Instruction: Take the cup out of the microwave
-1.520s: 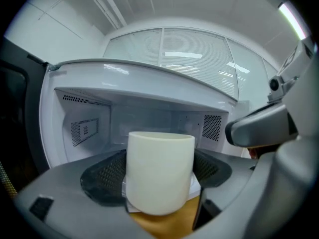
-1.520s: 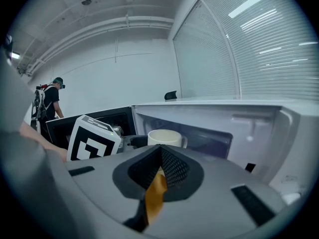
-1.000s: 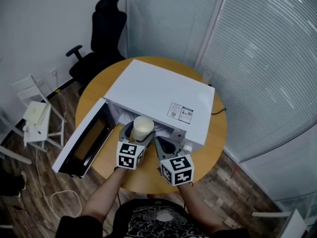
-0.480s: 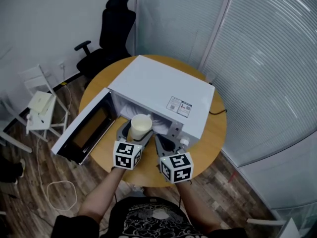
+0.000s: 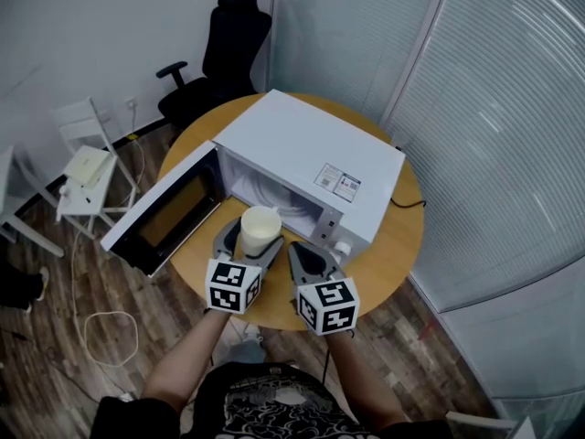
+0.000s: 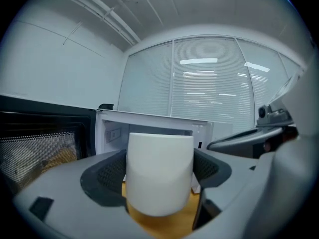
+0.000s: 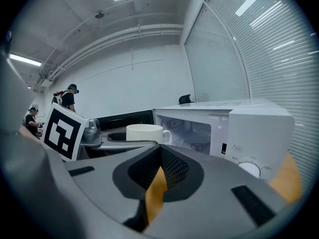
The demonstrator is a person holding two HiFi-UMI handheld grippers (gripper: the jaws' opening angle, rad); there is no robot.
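A white cup (image 5: 260, 229) is held upright just in front of the open white microwave (image 5: 311, 158), over the round wooden table (image 5: 402, 236). My left gripper (image 5: 249, 242) is shut on the cup, one pad on each side of it. The left gripper view shows the cup (image 6: 159, 171) filling the gap between the jaws, with the microwave cavity (image 6: 149, 133) behind it. My right gripper (image 5: 308, 260) is beside it on the right, shut and holding nothing. In the right gripper view (image 7: 158, 176) the cup (image 7: 143, 132) with its handle shows at the left.
The microwave door (image 5: 169, 210) hangs open to the left, past the table edge. A black office chair (image 5: 224, 53) stands behind the table and a white folding stool (image 5: 87, 167) at the left. A cable (image 5: 101, 337) lies on the floor. Blinds (image 5: 512, 135) close off the right.
The cup has come out of the microwave's mouth toward me in the left gripper. Both grippers have drawn back slightly, and the head view has shifted.
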